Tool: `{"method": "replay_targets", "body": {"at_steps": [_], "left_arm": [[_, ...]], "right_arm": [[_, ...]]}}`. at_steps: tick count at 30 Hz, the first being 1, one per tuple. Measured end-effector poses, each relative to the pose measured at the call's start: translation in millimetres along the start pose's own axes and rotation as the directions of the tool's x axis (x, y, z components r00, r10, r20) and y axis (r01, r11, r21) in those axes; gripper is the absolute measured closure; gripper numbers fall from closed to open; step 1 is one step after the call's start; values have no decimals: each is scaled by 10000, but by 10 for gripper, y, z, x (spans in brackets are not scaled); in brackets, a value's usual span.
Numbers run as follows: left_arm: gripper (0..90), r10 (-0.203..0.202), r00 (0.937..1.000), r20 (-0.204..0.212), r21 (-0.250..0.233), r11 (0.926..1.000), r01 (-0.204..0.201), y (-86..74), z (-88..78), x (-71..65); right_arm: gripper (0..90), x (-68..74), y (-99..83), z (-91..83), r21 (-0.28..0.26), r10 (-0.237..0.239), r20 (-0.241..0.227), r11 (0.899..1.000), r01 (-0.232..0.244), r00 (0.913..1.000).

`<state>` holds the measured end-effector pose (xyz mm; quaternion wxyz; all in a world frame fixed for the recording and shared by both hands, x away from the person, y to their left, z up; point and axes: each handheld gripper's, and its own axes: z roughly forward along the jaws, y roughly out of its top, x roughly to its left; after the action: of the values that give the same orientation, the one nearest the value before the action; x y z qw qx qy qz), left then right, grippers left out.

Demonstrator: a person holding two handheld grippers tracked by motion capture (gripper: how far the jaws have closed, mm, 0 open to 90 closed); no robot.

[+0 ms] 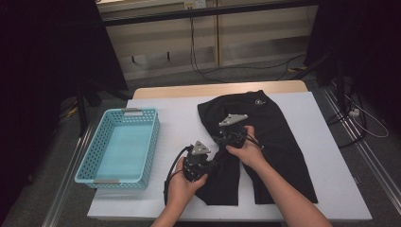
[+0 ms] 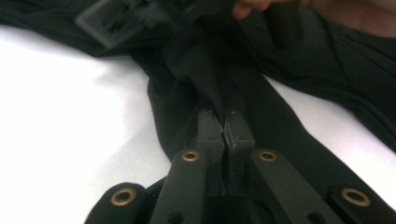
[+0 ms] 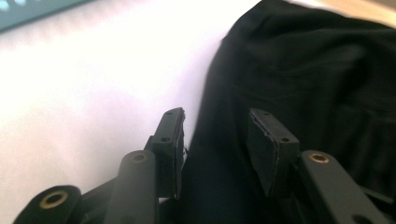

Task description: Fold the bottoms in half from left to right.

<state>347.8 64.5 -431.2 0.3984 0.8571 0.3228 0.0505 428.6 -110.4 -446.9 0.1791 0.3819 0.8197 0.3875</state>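
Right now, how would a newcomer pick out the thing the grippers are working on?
On the white table, look right of the turquoise basket. The black shorts lie spread there, the only dark fabric, with a small white logo at the far edge.
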Motion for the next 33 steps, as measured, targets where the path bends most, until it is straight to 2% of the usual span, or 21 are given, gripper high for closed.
{"method": "replay_targets", "body": {"at_steps": [2, 3, 4, 5, 7, 8, 10, 11, 13, 14, 16, 17, 19, 21, 23, 25, 28, 30, 31, 33], "left_arm": [[874, -123, 9999, -22, -68, 9999, 123, -13, -8, 19], [874, -158, 9999, -44, -82, 9998, 158, -17, -15, 26], [874, -211, 9998, -42, -106, 9997, 211, -20, -20, 31], [874, -234, 9997, -40, -117, 9997, 233, -22, -27, 34], [874, -289, 9996, -11, -159, 9995, 289, -26, -29, 40], [875, -305, 9995, -14, -185, 9994, 305, -28, -26, 39], [875, -279, 9996, 60, -155, 9995, 280, -26, -18, 28], [875, -278, 9996, 109, -176, 9995, 280, -24, -13, 19], [875, -285, 9995, 145, -211, 9994, 288, -13, -17, 8], [875, -298, 9994, 155, -272, 9992, 302, -10, -21, 4], [874, -319, 9993, 201, -310, 9990, 326, -3, -37, -1], [875, -283, 9993, 230, -336, 9990, 291, 3, -43, 0], [875, -305, 9991, 309, -448, 9985, 319, 28, -52, -9], [875, -313, 9987, 406, -644, 9974, 339, 74, -70, -28], [875, -215, 9981, 569, -812, 9964, 261, 137, -87, -62], [875, -141, 9966, 812, -979, 9950, 220, 214, -98, -112], [875, 66, 9927, 1201, -1280, 9917, 89, 371, -82, -217], [874, 323, 9873, 1558, -1479, 9890, -90, 502, -52, -314], [873, 419, 9820, 1842, -1537, 9880, -133, 576, -32, -373], [864, 601, 9655, 2533, -1871, 9823, -120, 714, 12, -504]], "right_arm": [[511, 33, 13, 92, 167, -148, 156, 9998, 146, 9998], [508, 49, 15, 137, 281, -153, 62, 9995, 151, 9999], [502, 57, 14, 180, 356, -275, 179, 9990, 268, 9995], [493, 64, 8, 220, 407, -350, 524, 9986, 328, 9980], [452, 35, 3, 266, 334, 138, 601, 9993, -159, 9981], [471, 18, 10, 277, 369, 351, 629, 9986, -374, 9974], [558, 12, 24, 289, 349, 237, 567, 9991, -257, 9981], [608, 10, 30, 297, 322, 324, 652, 9989, -345, 9973], [794, 7, 42, 309, 296, 216, 664, 9993, -236, 9976], [850, 1, 45, 317, 282, 223, 717, 9993, -244, 9972], [900, -37, 62, 302, 225, 454, 667, 9986, -470, 9967], [900, -73, 70, 273, 16, 799, 613, 9968, -801, 9949], [900, -156, 101, 177, -393, 1392, 344, 9897, -1378, 9897], [900, -249, 138, 51, -649, 1469, 451, 9875, -1438, 9881], [900, -350, 166, -78, -921, 1776, 365, 9805, -1737, 9834], [900, -441, 184, -203, -1151, 1907, 498, 9762, -1840, 9804], [900, -572, 197, -397, -1501, 2320, 420, 9631, -2234, 9718], [900, -667, 213, -575, -1654, 2302, 602, 9619, -2177, 9713], [900, -731, 221, -688, -1793, 2360, 743, 9589, -2198, 9689], [900, -900, 229, -961, -2164, 2571, 1170, 9493, -2280, 9593]]}}
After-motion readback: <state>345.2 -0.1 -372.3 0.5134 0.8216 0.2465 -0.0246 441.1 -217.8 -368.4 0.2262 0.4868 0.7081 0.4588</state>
